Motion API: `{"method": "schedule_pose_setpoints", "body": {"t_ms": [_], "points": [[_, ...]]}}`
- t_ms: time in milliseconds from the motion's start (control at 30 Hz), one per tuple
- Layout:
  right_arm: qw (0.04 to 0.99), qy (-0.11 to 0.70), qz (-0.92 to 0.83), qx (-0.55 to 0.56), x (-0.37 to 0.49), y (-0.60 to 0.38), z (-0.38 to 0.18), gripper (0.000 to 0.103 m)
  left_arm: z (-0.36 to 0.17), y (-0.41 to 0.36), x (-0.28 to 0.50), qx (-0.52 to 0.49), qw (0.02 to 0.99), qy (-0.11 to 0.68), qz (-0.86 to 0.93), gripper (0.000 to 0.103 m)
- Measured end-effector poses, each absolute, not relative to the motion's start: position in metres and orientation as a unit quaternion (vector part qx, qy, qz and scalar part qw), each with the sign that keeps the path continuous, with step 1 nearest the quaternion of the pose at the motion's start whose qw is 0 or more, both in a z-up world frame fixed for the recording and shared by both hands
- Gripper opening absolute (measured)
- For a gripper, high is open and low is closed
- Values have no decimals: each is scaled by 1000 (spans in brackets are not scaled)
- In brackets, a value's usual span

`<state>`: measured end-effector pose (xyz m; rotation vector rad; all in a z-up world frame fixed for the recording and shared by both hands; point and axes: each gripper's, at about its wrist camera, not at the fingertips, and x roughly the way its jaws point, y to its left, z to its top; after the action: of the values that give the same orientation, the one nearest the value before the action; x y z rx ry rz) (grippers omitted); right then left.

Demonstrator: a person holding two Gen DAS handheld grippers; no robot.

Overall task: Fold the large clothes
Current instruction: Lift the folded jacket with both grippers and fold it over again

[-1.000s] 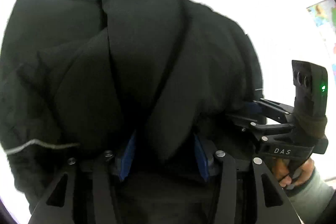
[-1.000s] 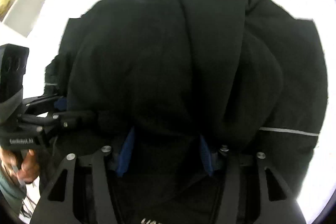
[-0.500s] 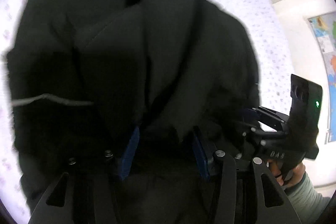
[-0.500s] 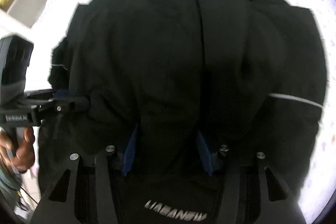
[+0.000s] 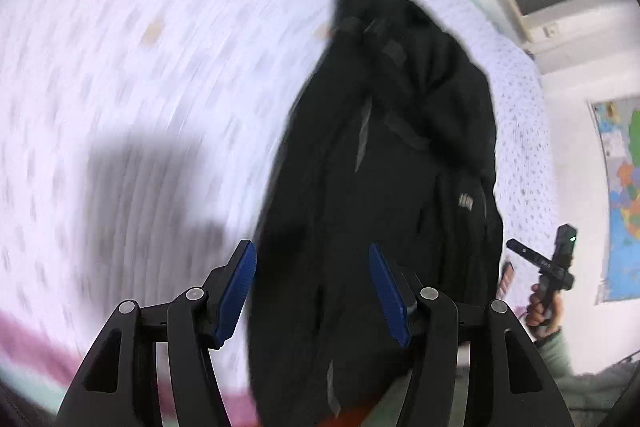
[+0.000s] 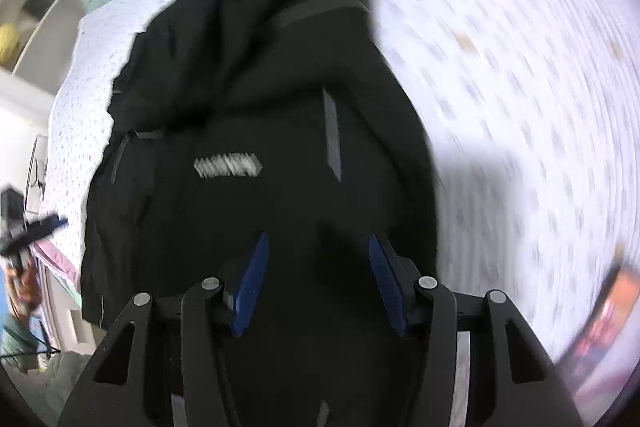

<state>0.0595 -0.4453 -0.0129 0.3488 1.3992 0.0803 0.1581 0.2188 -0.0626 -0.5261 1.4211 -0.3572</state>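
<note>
Both jaws stand wide, nothing between the blue pads. Your left gripper (image 5: pixel 312 287) and right gripper (image 6: pixel 316 283) each hang over the near end of the black jacket (image 5: pixel 384 187), which lies on the patterned bedsheet (image 5: pixel 140 67). In both views the fabric runs from between the fingers straight ahead, so its long axis follows your line of sight: near hem by the pads, folded bulk and strap at the far end. Both frames are motion-blurred; contact unclear. Neither gripper looks nearer. For a next fold, I'd take the near end and carry it away from you.
</note>
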Motion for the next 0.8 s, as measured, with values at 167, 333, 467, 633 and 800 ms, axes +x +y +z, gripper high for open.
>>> {"method": "schedule_pose_setpoints", "body": {"t_ms": [167,333,467,633,800], "points": [[725,661,12,193,7,-455,-33,57,-125,213,104,-270,656,686,-163,60],[705,678,-16,208,-38,-465,-42,57,-140,195,90,-255,648,699,-163,60],[683,689,-21,241,-63,-468,-60,57,-136,172,98,-205,654,708,-172,59],[701,642,59,304,-66,-454,-38,51,-110,151,101,-245,639,681,-260,59],[699,630,75,330,-64,-458,-38,49,-111,150,100,-326,620,646,-303,59]]}}
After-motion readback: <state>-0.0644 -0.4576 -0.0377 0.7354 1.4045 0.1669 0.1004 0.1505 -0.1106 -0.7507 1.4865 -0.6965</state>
